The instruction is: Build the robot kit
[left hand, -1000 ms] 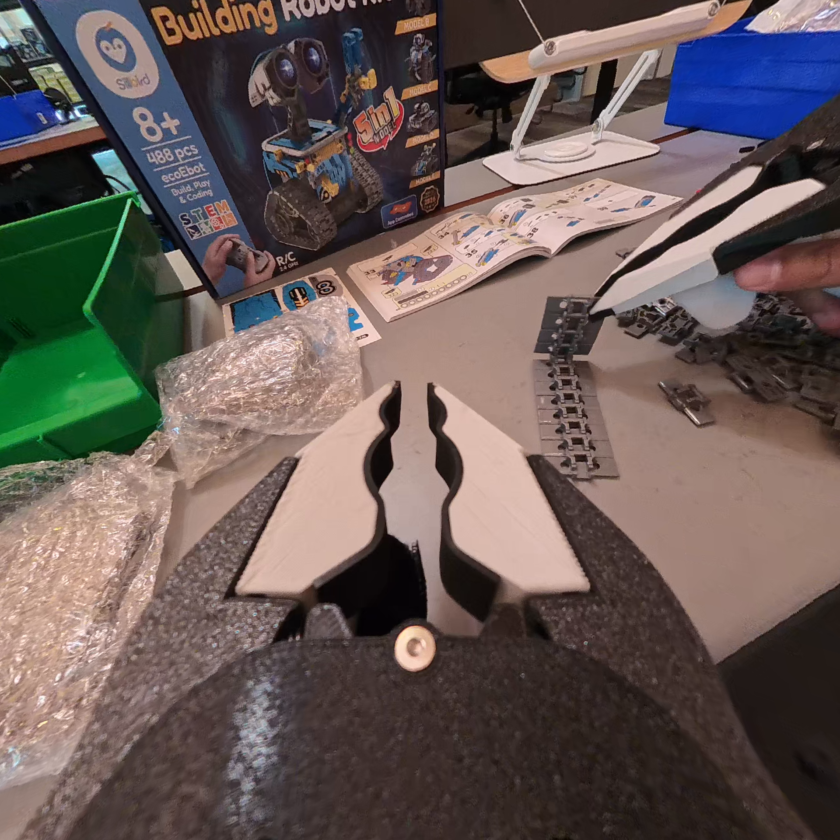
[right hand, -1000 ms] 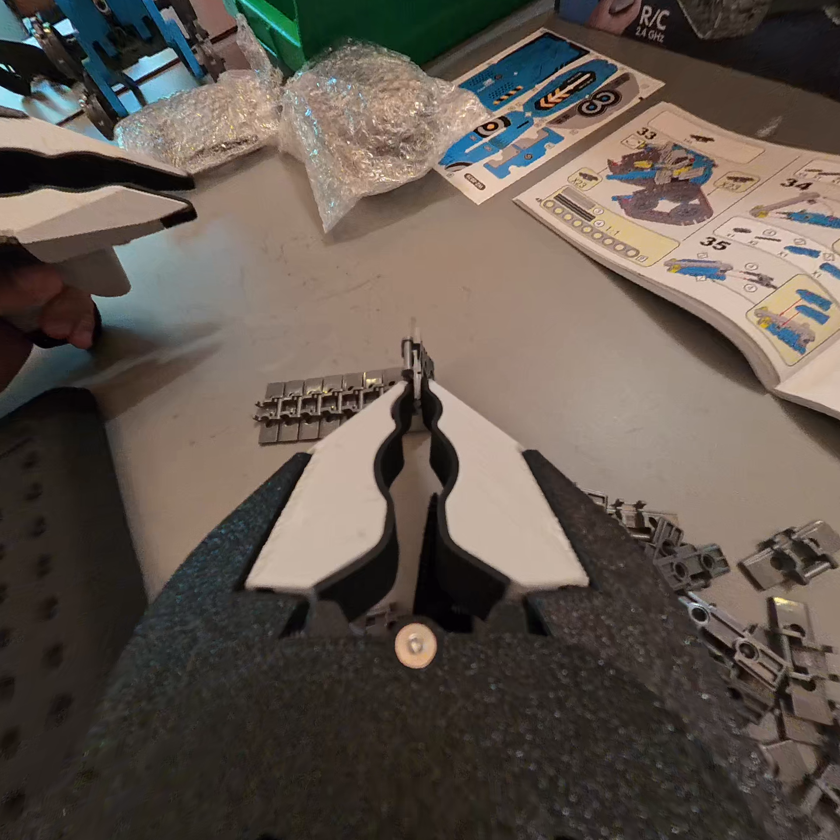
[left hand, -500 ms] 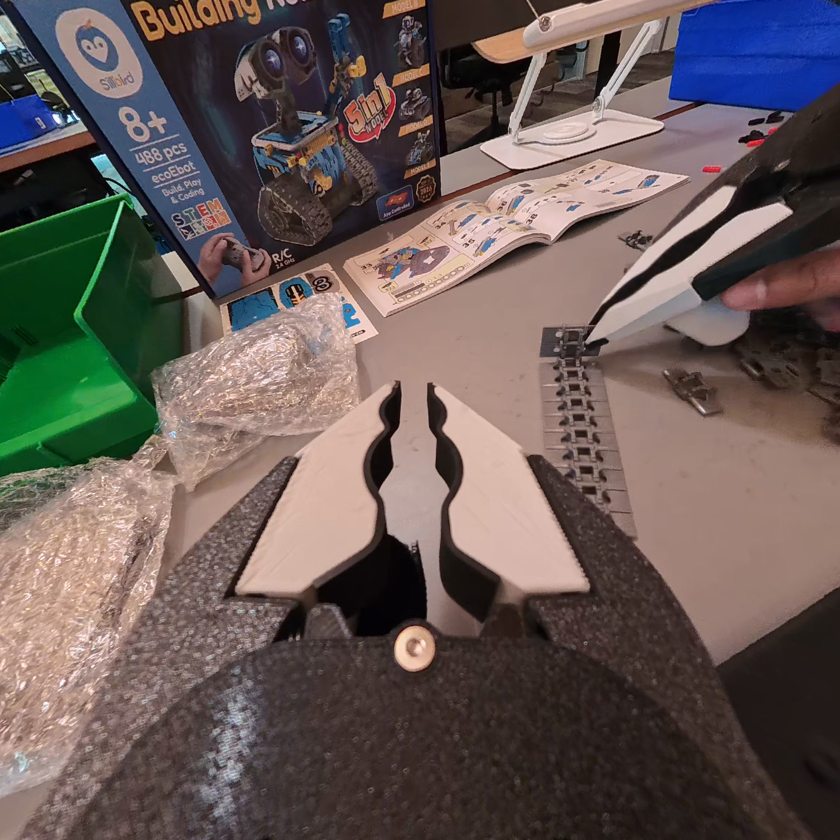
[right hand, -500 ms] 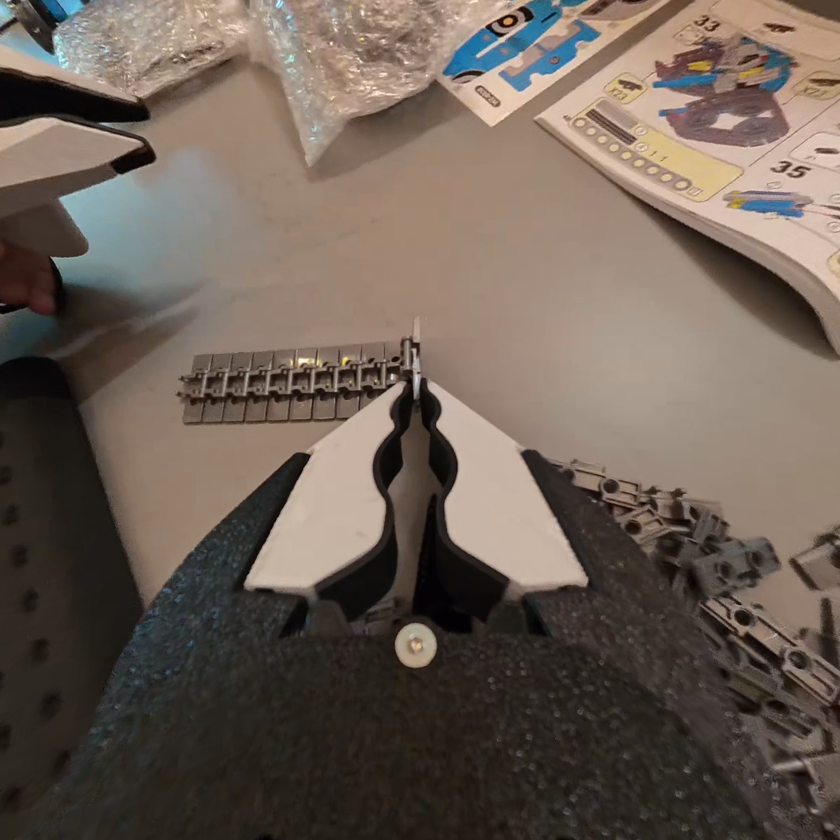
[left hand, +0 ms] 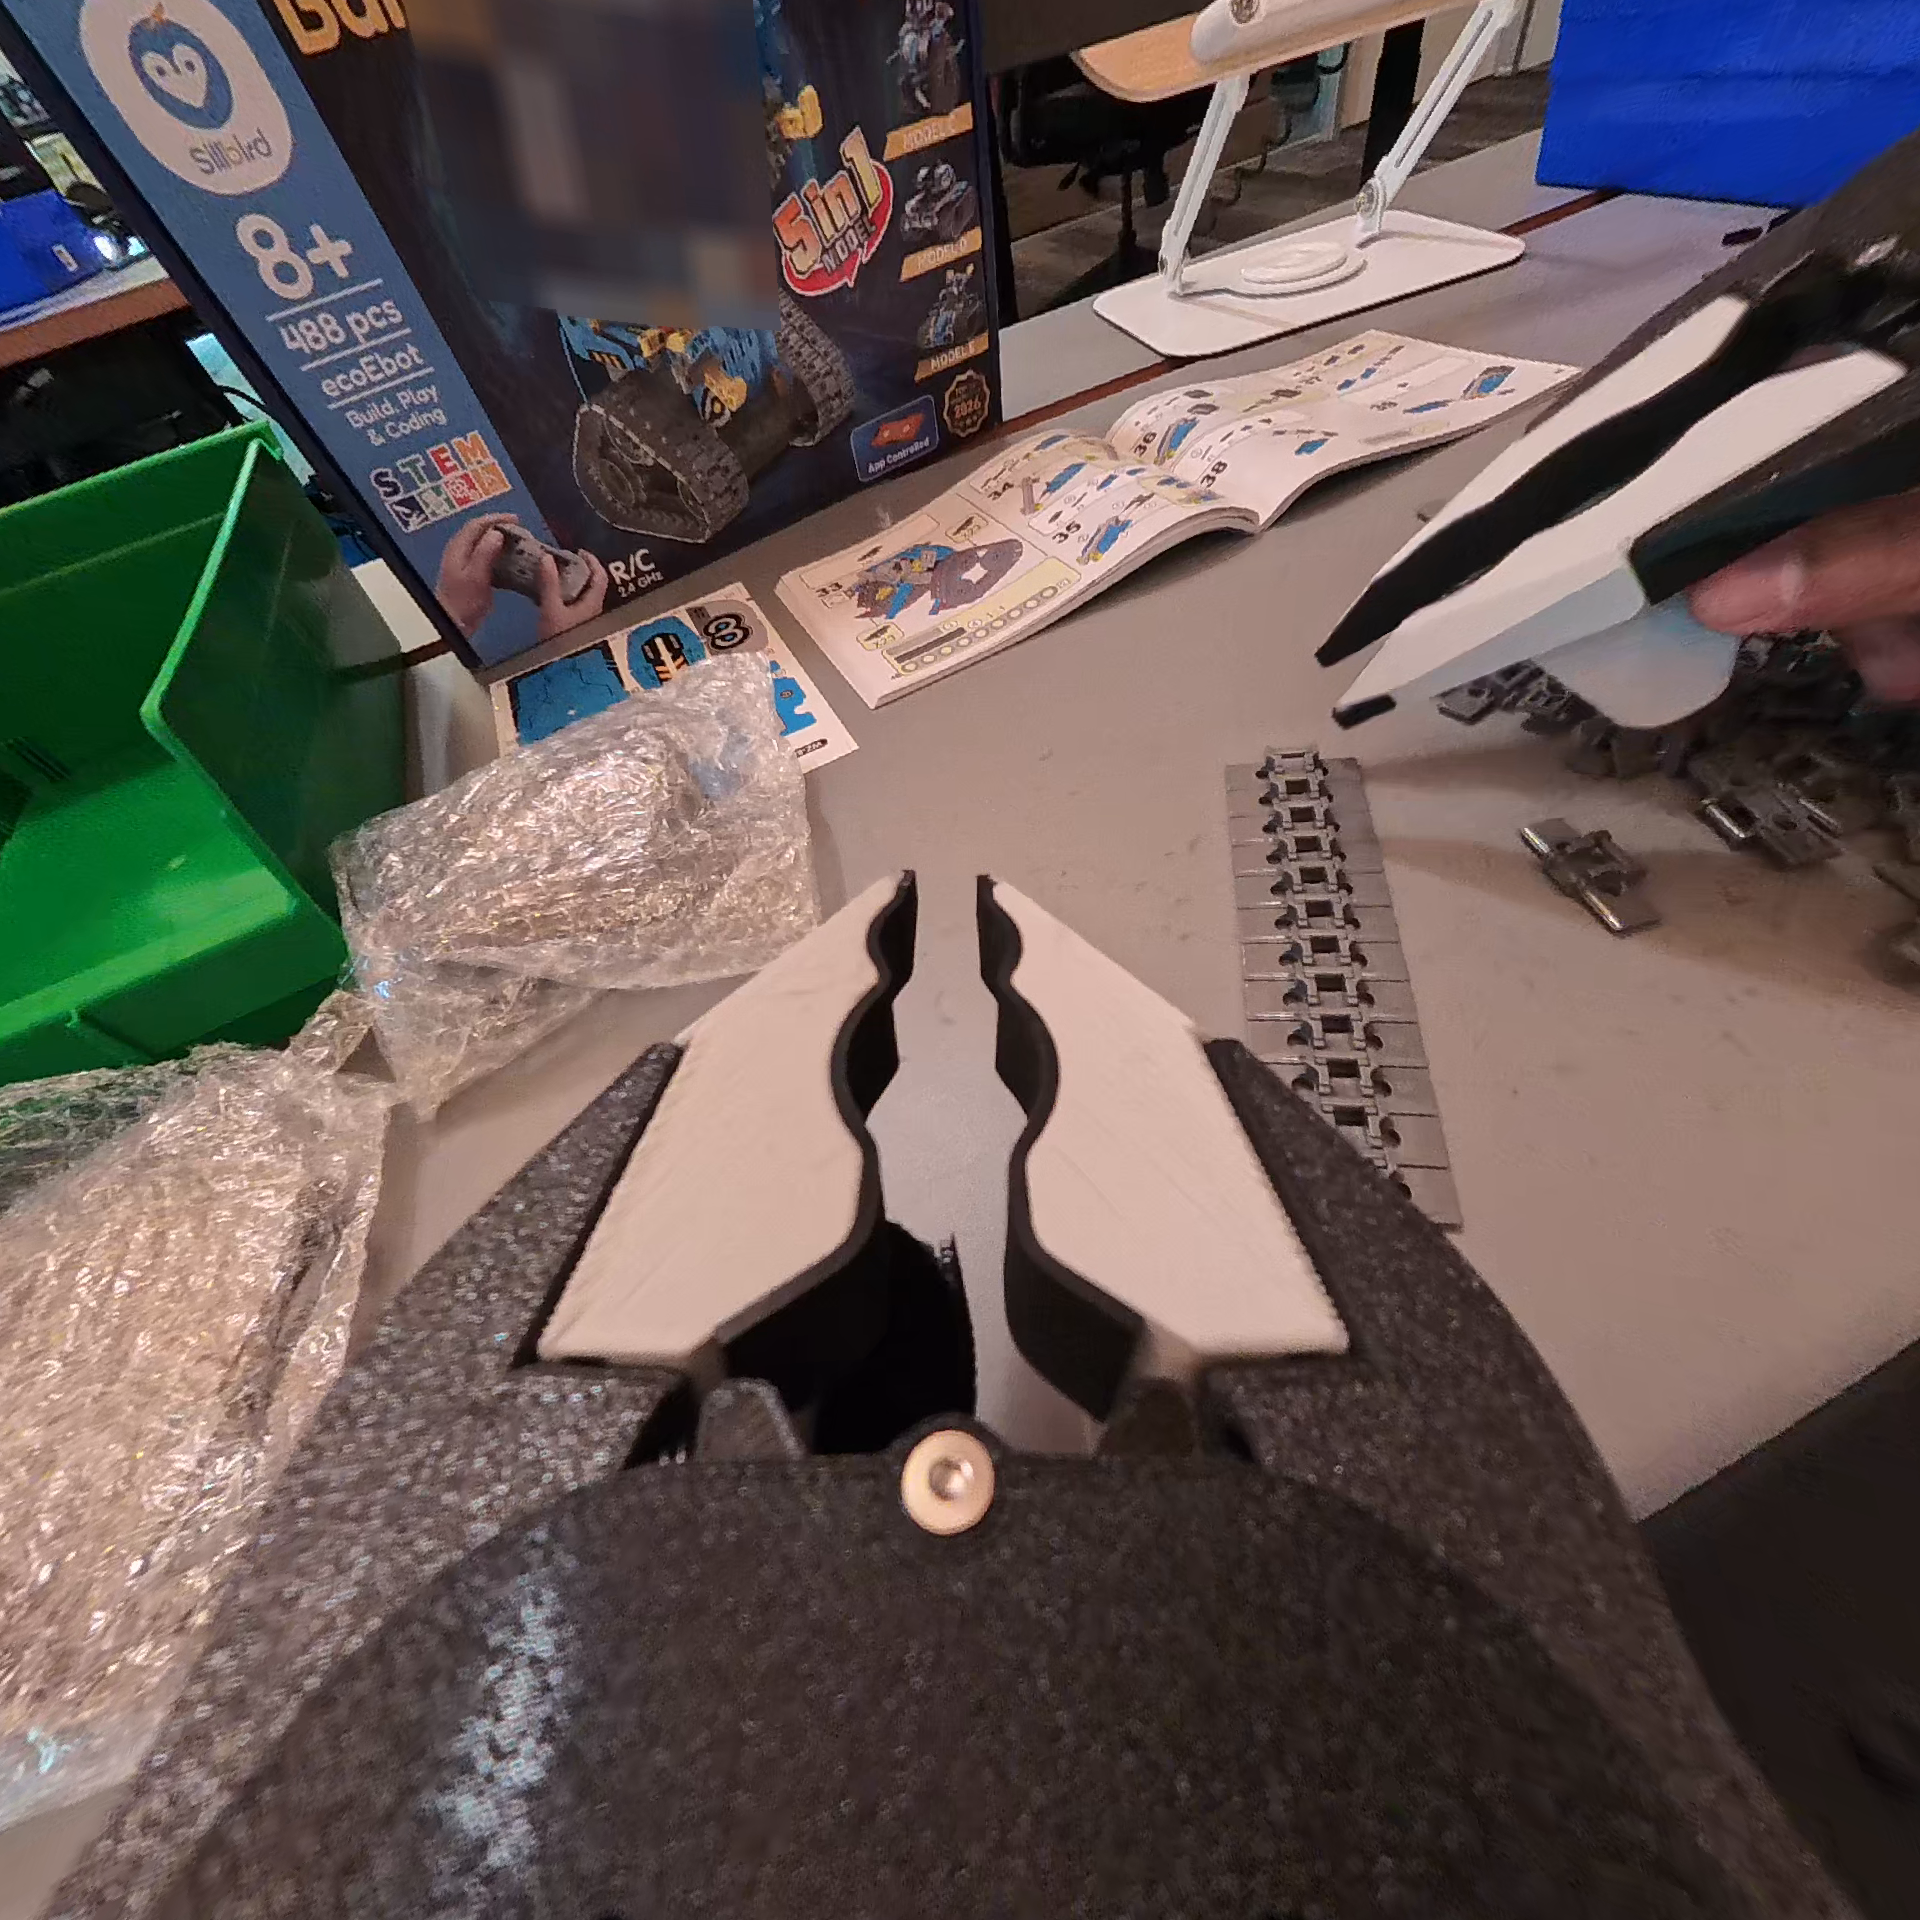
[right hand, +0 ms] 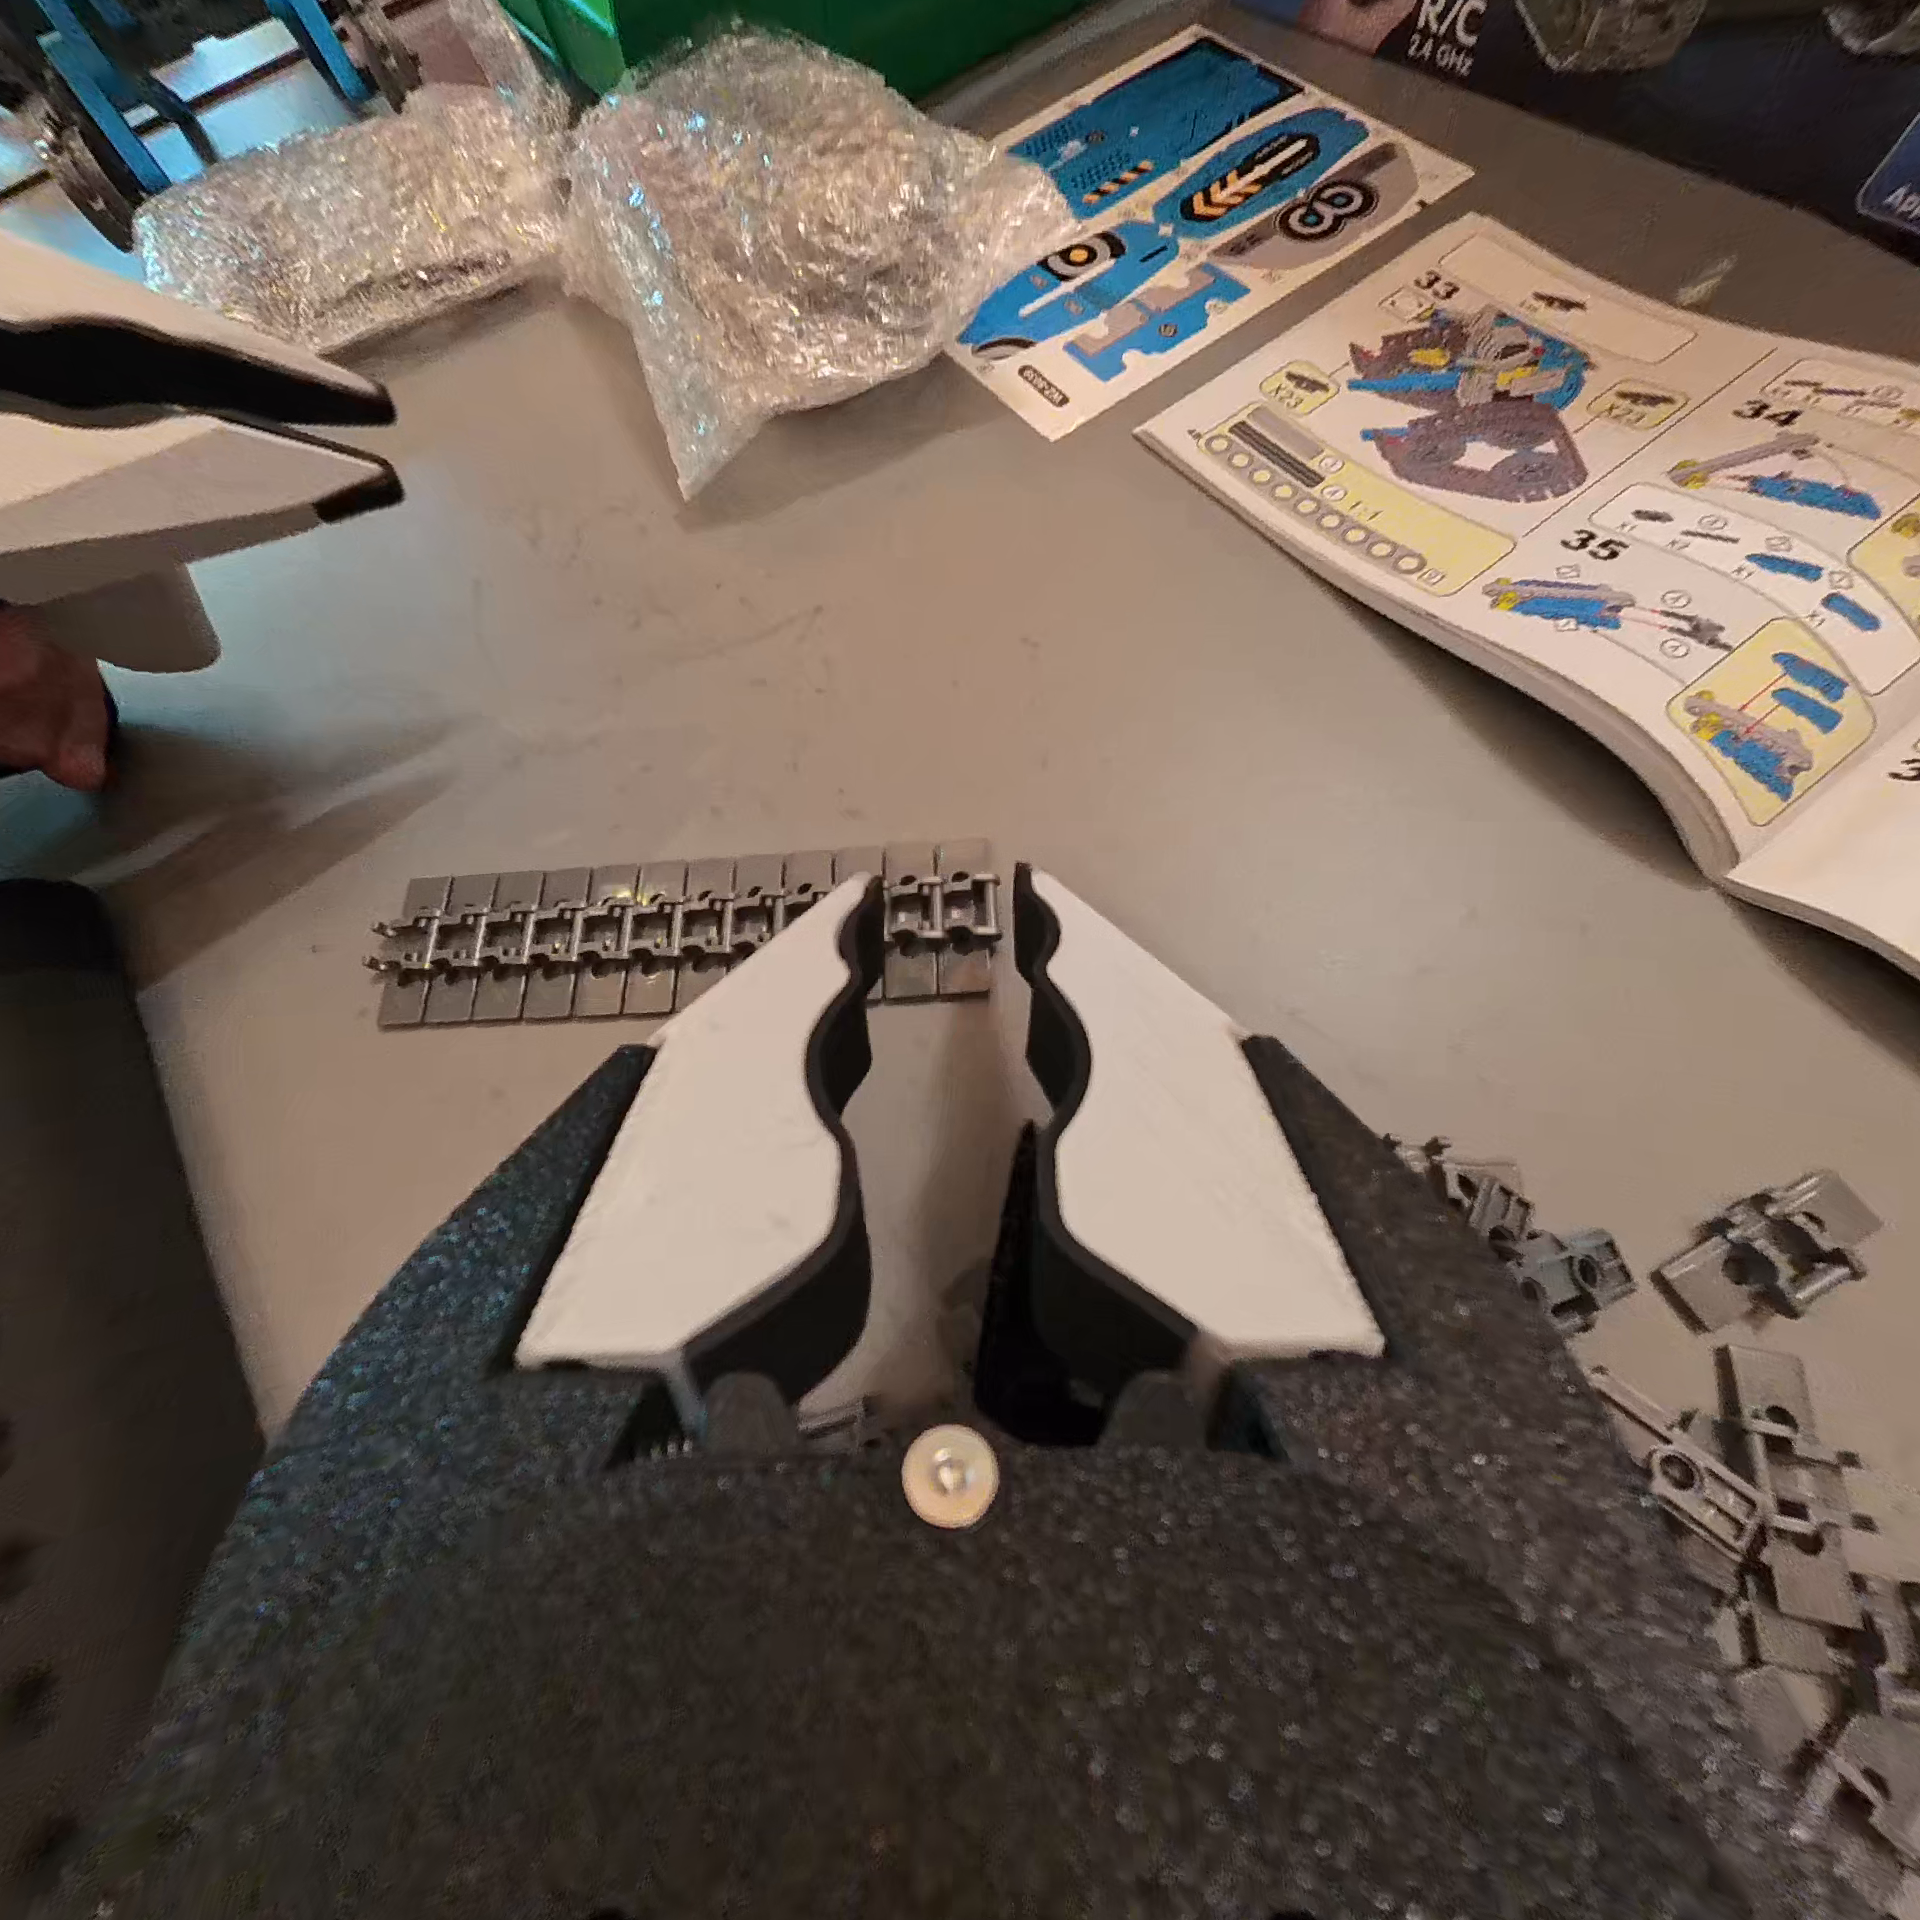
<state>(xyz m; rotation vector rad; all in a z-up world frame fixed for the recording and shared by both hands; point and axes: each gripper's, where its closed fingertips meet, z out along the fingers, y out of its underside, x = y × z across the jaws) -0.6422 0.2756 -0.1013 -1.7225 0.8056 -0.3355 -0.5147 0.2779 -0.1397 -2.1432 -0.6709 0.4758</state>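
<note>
A grey track strip (left hand: 1320, 966) of joined links lies flat on the grey table, right of my left gripper (left hand: 945, 883). The left gripper is empty, its fingertips a narrow gap apart. My right gripper (right hand: 943, 883) is open and empty, its tips on either side of the strip's (right hand: 675, 935) right end, a little above it. The right gripper also shows in the left wrist view (left hand: 1335, 686), just off the strip's far end. The left gripper shows in the right wrist view (right hand: 393, 452), at the left edge. Loose grey links (right hand: 1766, 1507) are piled to the right.
A green bin (left hand: 156, 779), a kit box (left hand: 468, 312), an open manual (left hand: 1143, 499), a sticker sheet (left hand: 665, 665) and bubble-wrap bags (left hand: 582, 862) lie to the left and beyond. A single link (left hand: 1584, 888) lies by the pile. A white stand (left hand: 1299, 260) is at the back.
My right gripper held the strip's end link raised, laid it flat, then opened and drew slightly back. The strip now lies flat. My left gripper has barely moved.
</note>
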